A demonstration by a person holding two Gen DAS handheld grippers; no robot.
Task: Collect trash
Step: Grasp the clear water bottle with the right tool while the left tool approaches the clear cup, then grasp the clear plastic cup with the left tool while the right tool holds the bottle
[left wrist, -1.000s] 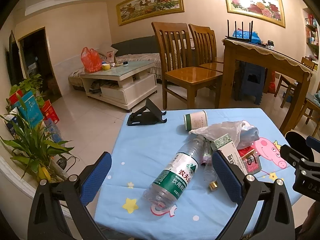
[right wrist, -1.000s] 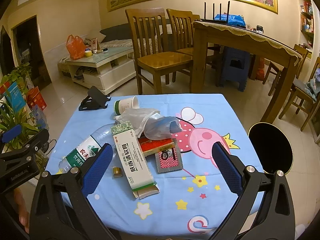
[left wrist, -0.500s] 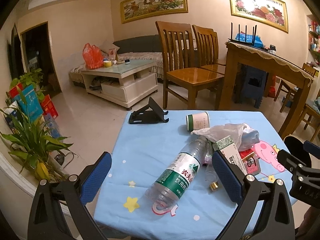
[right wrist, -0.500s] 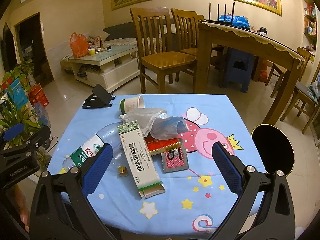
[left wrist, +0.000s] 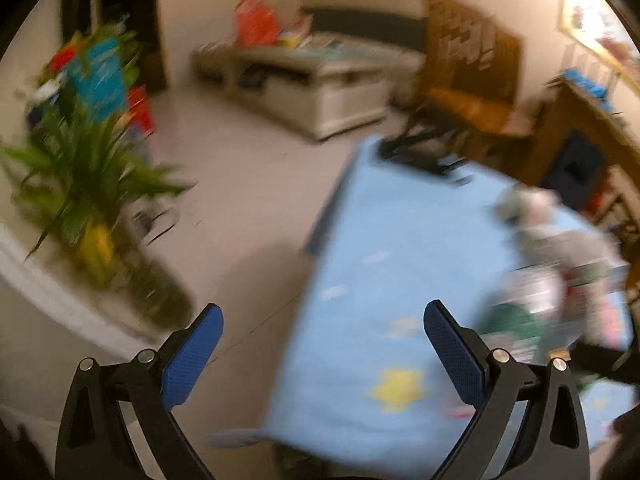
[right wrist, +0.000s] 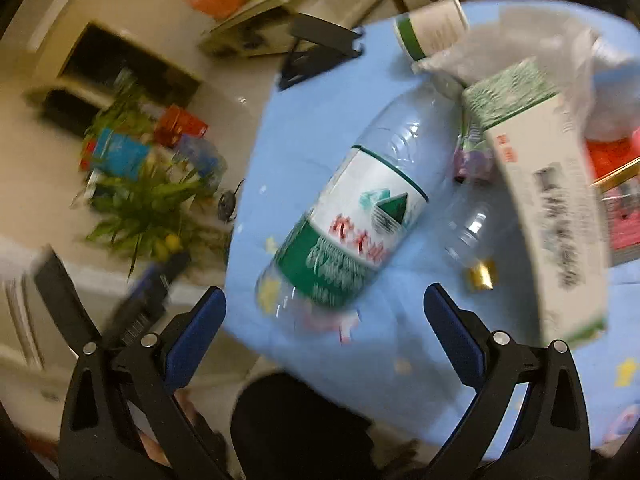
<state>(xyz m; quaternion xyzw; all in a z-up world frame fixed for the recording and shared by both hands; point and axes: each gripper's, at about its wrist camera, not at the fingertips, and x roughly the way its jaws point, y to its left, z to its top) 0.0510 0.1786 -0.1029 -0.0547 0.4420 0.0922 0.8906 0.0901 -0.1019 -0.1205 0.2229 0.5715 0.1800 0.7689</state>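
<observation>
An empty clear plastic bottle (right wrist: 352, 216) with a green and white label lies on the blue tablecloth (right wrist: 400, 344). My right gripper (right wrist: 324, 320) is open, just in front of the bottle's base, holding nothing. Beside the bottle lie a white and green carton (right wrist: 548, 208), a small gold cap (right wrist: 482, 276), a paper cup (right wrist: 432, 26) and a crumpled plastic bag (right wrist: 520, 44). My left gripper (left wrist: 320, 344) is open and empty over the table's left edge (left wrist: 320, 236); its view is blurred, with the bottle (left wrist: 516, 312) at far right.
A black phone stand (right wrist: 316, 44) sits at the table's far left corner. A potted plant (left wrist: 80, 184) stands on the floor left of the table. A white coffee table (left wrist: 304, 76), wooden chairs (left wrist: 476, 80) and a dining table lie beyond.
Both grippers swung fast; both views are now blurred. The right gripper moved left and down close to the bottle. The left gripper turned left toward the floor and plant.
</observation>
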